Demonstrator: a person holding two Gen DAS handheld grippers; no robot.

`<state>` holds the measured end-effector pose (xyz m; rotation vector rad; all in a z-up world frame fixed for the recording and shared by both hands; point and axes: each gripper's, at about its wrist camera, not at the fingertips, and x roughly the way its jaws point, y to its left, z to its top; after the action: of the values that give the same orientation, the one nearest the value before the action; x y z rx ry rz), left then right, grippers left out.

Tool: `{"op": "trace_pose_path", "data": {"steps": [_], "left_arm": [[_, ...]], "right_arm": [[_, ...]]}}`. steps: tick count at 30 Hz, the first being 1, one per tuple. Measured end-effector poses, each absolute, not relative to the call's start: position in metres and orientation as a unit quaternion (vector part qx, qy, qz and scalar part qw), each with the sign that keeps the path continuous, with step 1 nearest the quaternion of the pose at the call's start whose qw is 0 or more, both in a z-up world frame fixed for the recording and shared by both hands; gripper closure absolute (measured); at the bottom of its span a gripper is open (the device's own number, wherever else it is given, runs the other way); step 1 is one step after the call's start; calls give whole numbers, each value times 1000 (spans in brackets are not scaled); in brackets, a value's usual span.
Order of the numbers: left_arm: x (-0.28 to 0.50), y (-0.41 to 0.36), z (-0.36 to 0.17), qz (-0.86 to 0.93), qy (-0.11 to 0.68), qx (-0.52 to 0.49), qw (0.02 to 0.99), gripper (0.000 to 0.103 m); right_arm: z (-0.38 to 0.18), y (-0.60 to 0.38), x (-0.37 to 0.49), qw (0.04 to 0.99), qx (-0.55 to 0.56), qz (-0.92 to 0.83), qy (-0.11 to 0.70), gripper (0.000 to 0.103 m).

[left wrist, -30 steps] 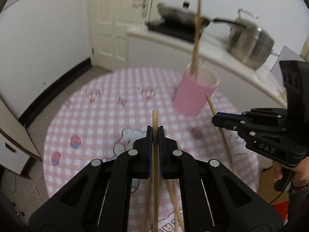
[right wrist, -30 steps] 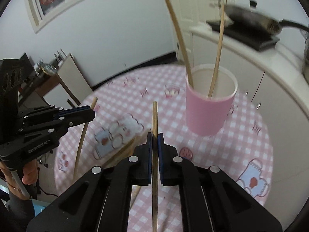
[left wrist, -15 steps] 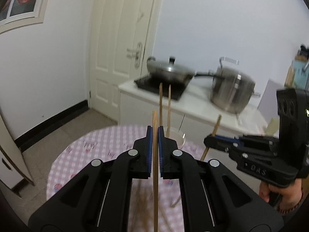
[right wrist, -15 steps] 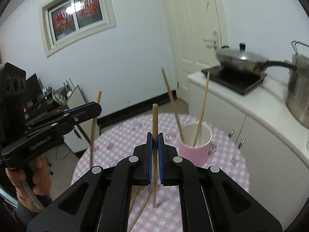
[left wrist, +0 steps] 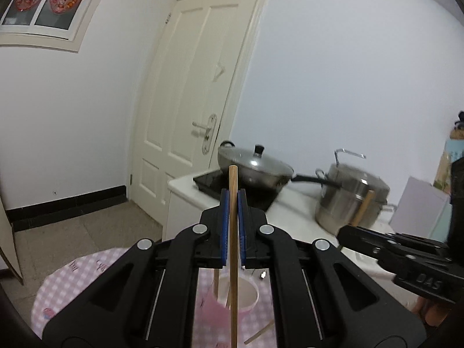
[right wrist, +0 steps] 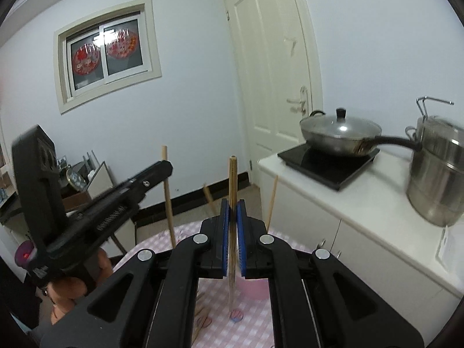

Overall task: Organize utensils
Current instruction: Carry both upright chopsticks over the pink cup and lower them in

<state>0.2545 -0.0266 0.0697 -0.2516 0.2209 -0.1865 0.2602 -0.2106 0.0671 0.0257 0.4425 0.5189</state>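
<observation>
My left gripper (left wrist: 233, 195) is shut on an upright wooden chopstick (left wrist: 233, 179), held above the pink cup (left wrist: 211, 307) on the pink checked table (left wrist: 72, 275). My right gripper (right wrist: 232, 203) is shut on a second upright chopstick (right wrist: 232, 174), also above the pink cup (right wrist: 253, 288). Each view shows the other gripper: the right one (left wrist: 345, 232) with its chopstick (left wrist: 362, 207), the left one (right wrist: 165, 168) with its chopstick (right wrist: 168, 203). Two chopsticks (right wrist: 272, 200) stand in the cup. Another chopstick (left wrist: 259, 333) lies on the table.
Behind the table is a white counter (right wrist: 362, 203) with a lidded wok (right wrist: 339, 133) on a black cooktop (right wrist: 327, 165) and a steel pot (right wrist: 438, 174). A cream door (left wrist: 200, 87) is behind. A hand (right wrist: 69, 287) holds the left gripper.
Both grippers have risen with their chopsticks and tilted up towards level. The cup and table have dropped to the bottom of both views.
</observation>
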Motion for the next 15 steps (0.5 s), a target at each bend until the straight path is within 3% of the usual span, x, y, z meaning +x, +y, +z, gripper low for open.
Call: {"op": "trace_pose_path", "data": {"steps": [15], "left_arm": [[299, -42, 66, -43, 22, -146, 988, 97]], "right_arm": [[75, -223, 309, 951, 15, 250, 181, 99]]}}
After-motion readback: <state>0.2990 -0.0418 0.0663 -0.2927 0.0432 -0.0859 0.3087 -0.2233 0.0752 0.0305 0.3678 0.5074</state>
